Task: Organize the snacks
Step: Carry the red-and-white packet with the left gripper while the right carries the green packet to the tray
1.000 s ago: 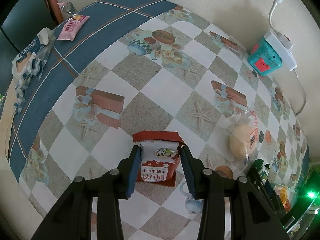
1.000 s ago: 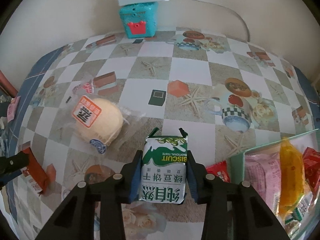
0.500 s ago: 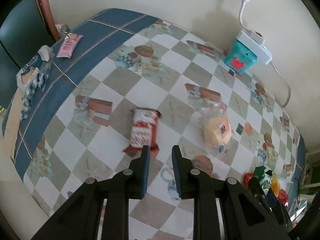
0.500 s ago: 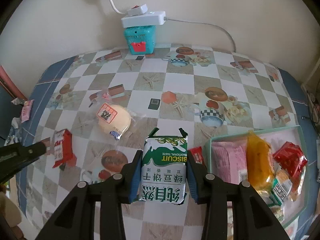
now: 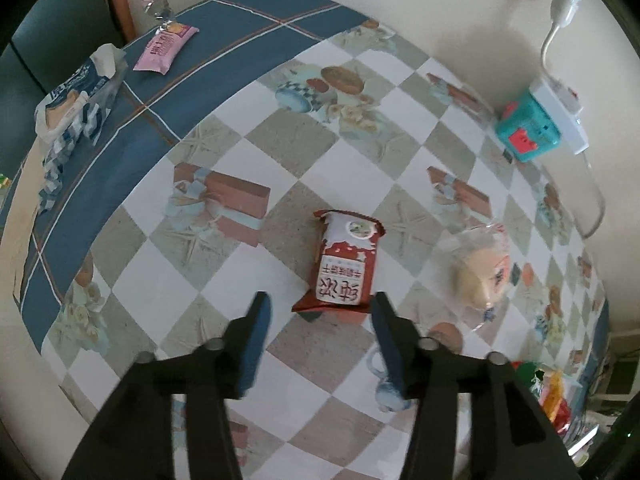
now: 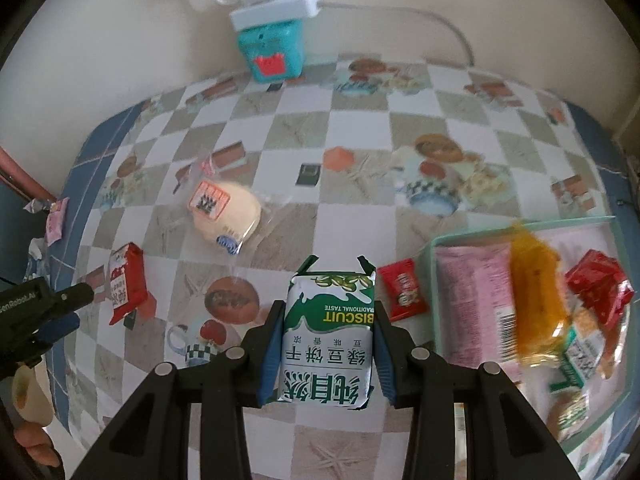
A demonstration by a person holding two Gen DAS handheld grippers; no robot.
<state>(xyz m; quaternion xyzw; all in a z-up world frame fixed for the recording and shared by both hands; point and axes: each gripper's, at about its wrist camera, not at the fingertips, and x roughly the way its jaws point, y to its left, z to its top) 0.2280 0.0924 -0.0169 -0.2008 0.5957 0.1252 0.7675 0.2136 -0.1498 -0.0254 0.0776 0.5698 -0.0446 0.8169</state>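
A red biscuit pack (image 5: 344, 264) lies flat on the checked tablecloth (image 5: 280, 140). My left gripper (image 5: 320, 300) hovers just short of its near end. Its jaws are opening, and the pack lies ahead of the pads, not between them. My right gripper (image 6: 329, 306) is shut on a green-and-white biscuit pack (image 6: 330, 332), held above the table. A teal-rimmed tray (image 6: 520, 226) at the right holds pink, orange and red snack packs. The red pack (image 6: 126, 280) and the left gripper (image 6: 60, 312) also show at the left of the right wrist view.
A wrapped round bun (image 6: 224, 212) lies mid-table, and a small red packet (image 6: 404, 290) lies beside the tray. A teal box under a white power strip (image 6: 272, 52) stands at the wall. A pink snack (image 5: 164, 46) and a blue-white bag (image 5: 76, 96) lie on the far blue border.
My left gripper's jaws left the red pack, came nearly together higher up, and now stand wide and closer to it. My right gripper rose with the green pack.
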